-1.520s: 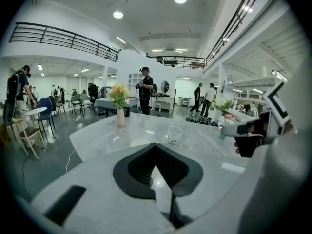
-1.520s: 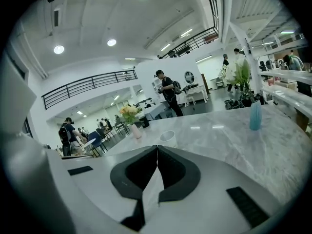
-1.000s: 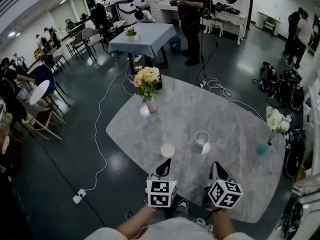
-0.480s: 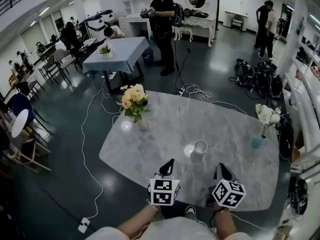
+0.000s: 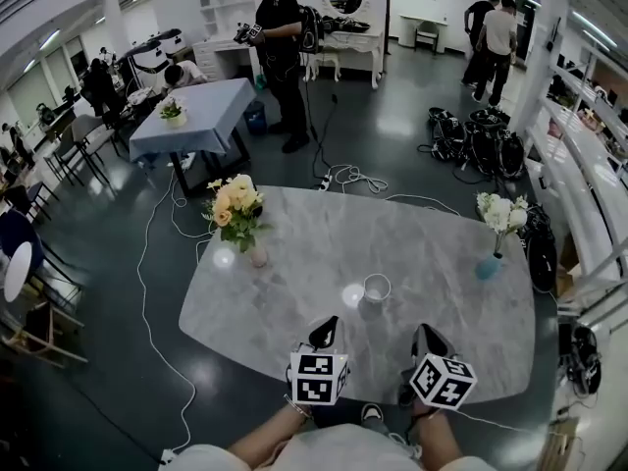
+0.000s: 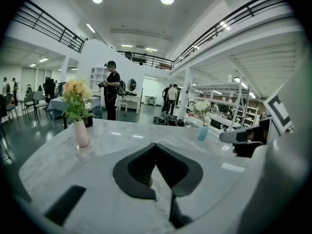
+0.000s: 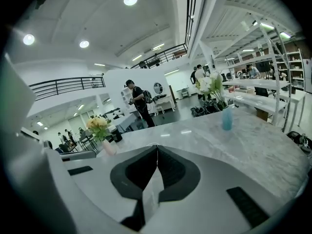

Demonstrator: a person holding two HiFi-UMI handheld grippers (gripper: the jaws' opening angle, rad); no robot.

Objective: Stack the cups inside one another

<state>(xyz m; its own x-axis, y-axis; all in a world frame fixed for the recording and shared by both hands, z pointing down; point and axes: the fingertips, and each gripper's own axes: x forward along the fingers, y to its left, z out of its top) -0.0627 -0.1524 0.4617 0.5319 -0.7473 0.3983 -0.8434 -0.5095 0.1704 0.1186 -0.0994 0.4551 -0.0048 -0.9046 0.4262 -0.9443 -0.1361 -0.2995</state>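
A single white cup point(image 5: 376, 287) stands upright near the middle of the grey marble table point(image 5: 294, 302), and from the head view I cannot tell whether it is one cup or several nested together. A bright patch of ceiling glare lies on the marble just beside it at its 9 o'clock. The left tool point(image 5: 330, 322) hangs over the near edge of the table at the cup's 7 o'clock, well apart from it; its own view shows the black jaws pressed together at the tips with nothing between them. The right tool point(image 5: 424, 330) sits at the cup's 5 o'clock, also clear of the cup, jaws likewise closed tip to tip and empty. The two tools lie side by side, both pointing toward 12 o'clock and tilted slightly down, each with its marker cube facing the camera and a bare forearm behind it. At the cup's 10 o'clock, near the table's far left rim, stands a pale pink vase point(image 5: 258, 254) of yellow flowers point(image 5: 234, 202). At the cup's 3 o'clock, by the right rim, is a small blue vase point(image 5: 488, 266) holding white flowers point(image 5: 500, 212). Beyond the table at 12 o'clock cables point(image 5: 355, 177) trail across the dark floor, and a person in black point(image 5: 279, 57) stands beside a second table with a blue cloth point(image 5: 191, 116)
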